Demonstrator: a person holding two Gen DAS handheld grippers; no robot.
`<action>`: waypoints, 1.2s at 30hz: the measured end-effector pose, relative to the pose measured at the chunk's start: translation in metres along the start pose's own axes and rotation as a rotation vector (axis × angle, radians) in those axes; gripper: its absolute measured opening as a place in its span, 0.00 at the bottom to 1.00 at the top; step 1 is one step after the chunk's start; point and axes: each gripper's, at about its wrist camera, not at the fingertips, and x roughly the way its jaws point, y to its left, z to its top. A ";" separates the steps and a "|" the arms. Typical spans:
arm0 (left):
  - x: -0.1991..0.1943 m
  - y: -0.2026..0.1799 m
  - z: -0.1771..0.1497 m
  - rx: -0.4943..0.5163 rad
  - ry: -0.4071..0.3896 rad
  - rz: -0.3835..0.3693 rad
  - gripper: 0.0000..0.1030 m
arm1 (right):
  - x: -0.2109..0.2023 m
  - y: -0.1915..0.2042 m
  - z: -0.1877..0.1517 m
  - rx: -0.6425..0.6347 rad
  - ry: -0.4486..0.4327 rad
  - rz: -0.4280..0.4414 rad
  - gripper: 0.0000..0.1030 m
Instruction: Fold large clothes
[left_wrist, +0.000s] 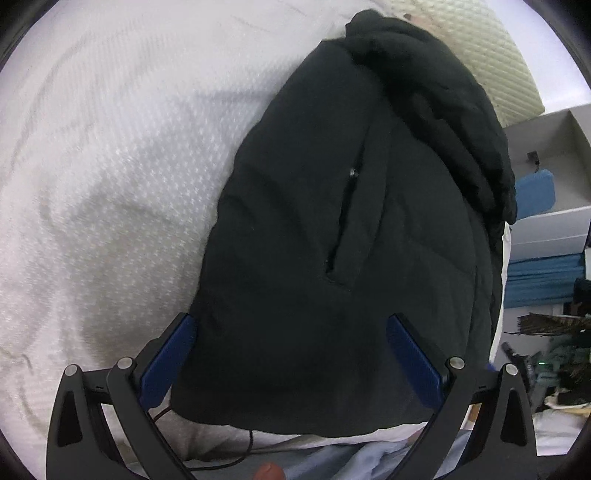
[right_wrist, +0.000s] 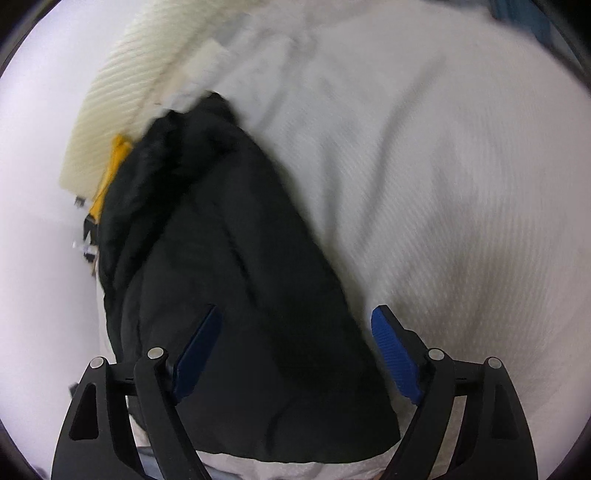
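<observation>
Left wrist: both grippers (left_wrist: 291, 325) (right_wrist: 299, 317) tilt down, jaws wide, over jacket (left_wrist: 332, 258).

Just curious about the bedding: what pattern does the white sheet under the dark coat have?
A fine woven dotted texture on the white sheet, clearest in the left wrist view.

A bedroom in a home is showing here: a white textured bedsheet (left_wrist: 110, 166) is covering a mattress, a cream ribbed pillow (left_wrist: 491, 62) is lying at its head (household clutter is crowding the bedside).
</observation>
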 end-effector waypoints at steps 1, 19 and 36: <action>0.002 0.002 0.000 -0.006 0.006 -0.006 1.00 | 0.007 -0.007 0.001 0.034 0.036 0.025 0.81; 0.032 0.031 0.013 -0.114 0.085 -0.047 0.98 | 0.016 0.029 -0.012 -0.049 0.166 0.405 0.83; 0.030 0.035 0.017 -0.134 0.102 -0.051 0.98 | 0.049 0.006 -0.009 0.050 0.244 0.176 0.83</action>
